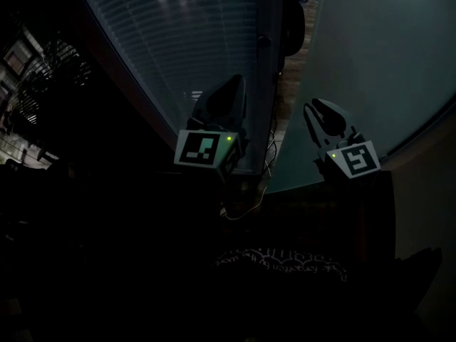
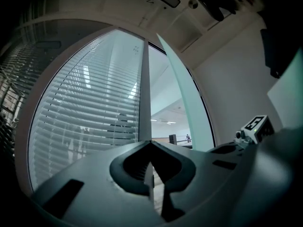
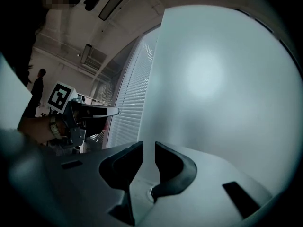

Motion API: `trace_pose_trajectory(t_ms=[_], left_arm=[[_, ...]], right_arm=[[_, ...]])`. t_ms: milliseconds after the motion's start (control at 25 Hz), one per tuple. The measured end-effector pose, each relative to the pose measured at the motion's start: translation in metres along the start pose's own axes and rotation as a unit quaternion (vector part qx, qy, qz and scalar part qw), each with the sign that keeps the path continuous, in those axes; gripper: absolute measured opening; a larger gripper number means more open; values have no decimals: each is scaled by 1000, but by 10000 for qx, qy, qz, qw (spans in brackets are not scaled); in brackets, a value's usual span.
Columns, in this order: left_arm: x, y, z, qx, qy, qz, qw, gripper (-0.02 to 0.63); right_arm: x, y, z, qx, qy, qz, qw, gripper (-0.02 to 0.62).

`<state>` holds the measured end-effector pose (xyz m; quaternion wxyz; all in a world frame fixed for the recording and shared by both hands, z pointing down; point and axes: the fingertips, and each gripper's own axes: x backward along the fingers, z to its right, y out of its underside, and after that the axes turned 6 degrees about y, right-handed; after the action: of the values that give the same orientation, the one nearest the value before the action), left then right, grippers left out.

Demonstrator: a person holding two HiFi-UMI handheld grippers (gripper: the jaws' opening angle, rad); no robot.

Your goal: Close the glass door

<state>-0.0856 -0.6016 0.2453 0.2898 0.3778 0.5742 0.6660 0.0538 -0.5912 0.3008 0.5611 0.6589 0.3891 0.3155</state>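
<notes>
Your left tool (image 2: 150,144) is pressed together, empty, tips just below the post (image 2: 144,93) beside the blinds (image 1: 178,34). Your right tool (image 3: 148,148) has jaws slightly spread, no grip, pointing at the frosted door (image 3: 222,89) near its free edge. Door's ajar, w/ a gap btwn it & the post.

A narrow strip of wooden floor (image 1: 291,73) is showing pale in the light, while the nearer floor is lying in deep shadow. A thin cable (image 1: 244,213) is curling across that dark part.
</notes>
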Motion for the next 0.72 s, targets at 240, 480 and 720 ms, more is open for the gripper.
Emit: trace_pose_trajectory(t_ms=[240,480,720], left_arm=[[-4,6,-10,-7,-11,46,10000,2],[-8,13,-6,27,42,34,10000,2],[-19,17,-12,32,65,25,10000,2]], right_arm=[[-20,5,2,85,83,0,9999,78],[-32,7,8,142,207,-20,9997,73],[-56,9,19,98,231,-49,9997,73]])
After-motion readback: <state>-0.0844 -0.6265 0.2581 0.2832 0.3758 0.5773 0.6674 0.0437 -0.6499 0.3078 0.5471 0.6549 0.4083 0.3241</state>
